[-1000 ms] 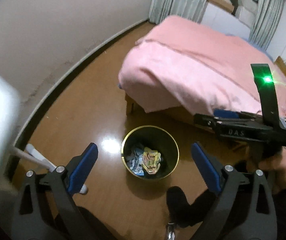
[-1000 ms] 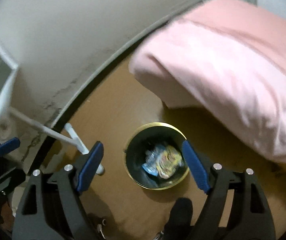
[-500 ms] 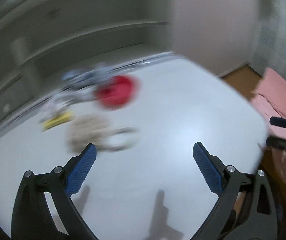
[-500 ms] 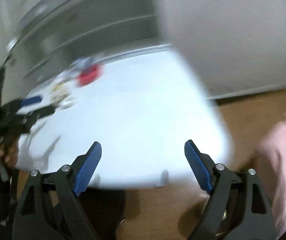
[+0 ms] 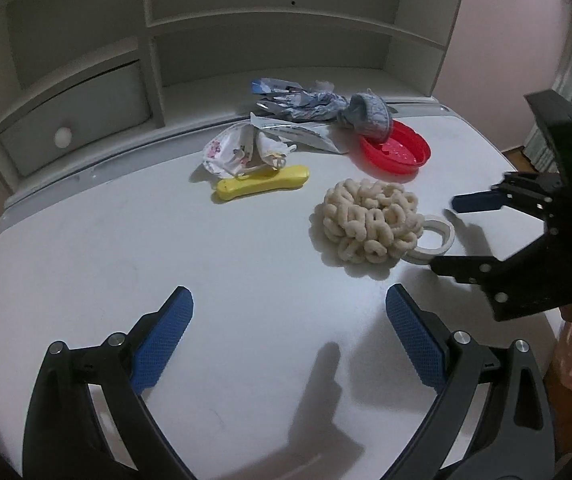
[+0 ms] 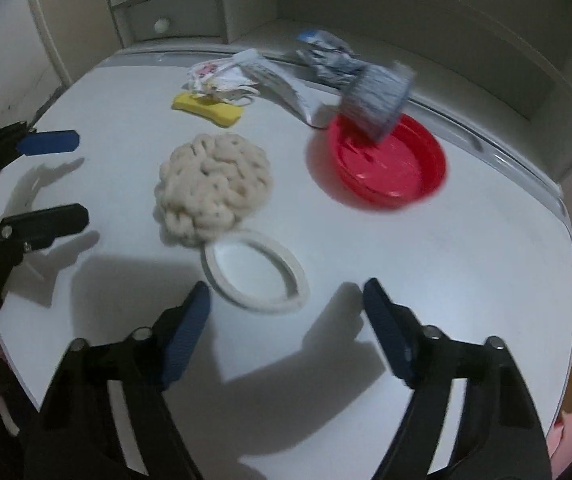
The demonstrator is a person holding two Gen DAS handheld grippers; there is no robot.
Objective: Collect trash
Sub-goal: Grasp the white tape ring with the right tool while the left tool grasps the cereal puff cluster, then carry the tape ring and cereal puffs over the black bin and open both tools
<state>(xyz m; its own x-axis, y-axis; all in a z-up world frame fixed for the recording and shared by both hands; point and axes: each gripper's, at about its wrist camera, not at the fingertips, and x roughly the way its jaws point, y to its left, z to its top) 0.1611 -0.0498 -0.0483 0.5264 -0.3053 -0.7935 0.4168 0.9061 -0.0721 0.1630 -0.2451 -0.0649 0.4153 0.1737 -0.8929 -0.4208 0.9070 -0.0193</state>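
Both grippers are angled down over the bench, swung from the bin; left gripper spread empty, right gripper closing on nothing

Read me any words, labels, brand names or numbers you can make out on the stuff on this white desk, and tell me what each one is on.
No text can be read in either view.
Blue and silver wrapper: has printing, too blurred to read.
White patterned wrapper: pink and dark marks only, no legible words.
Yellow bar, red dish, white ring: no lettering visible.
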